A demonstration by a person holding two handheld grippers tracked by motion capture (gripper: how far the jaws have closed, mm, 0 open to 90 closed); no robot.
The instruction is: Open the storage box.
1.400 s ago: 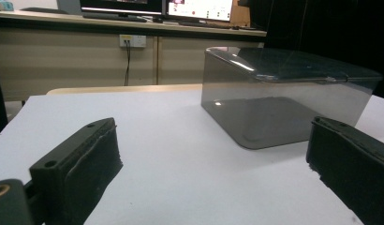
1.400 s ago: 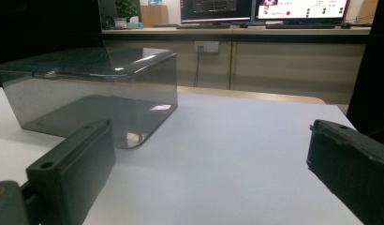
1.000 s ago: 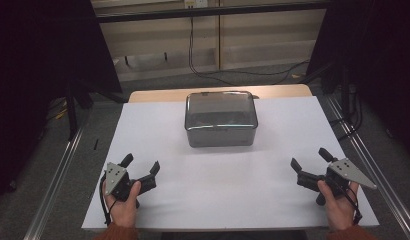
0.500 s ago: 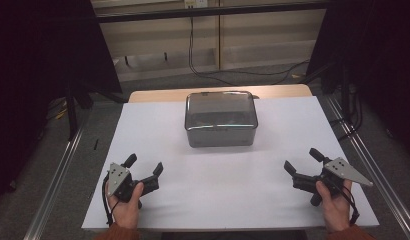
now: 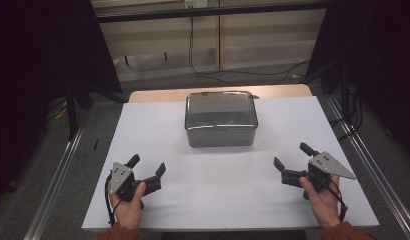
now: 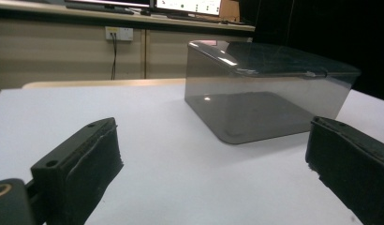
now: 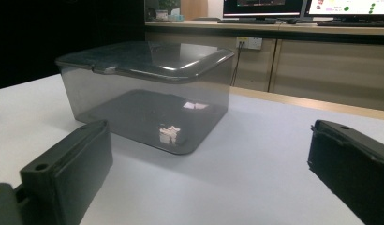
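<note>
Smoky translucent plastic box (image 5: 221, 118), lid on, stands on the white table sheet (image 5: 143, 130) ahead of both my tongs and between them, well apart from each. My left gripper (image 5: 147, 169) has its jaws spread wide, holding nothing. My right gripper (image 5: 294, 156) likewise stands with jaws apart and empty, angled toward the box.

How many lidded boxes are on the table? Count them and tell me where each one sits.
1. The smoky see-through box with its lid on stands at the middle of the far half of the white table, ahead of the open left gripper and right gripper.
</note>
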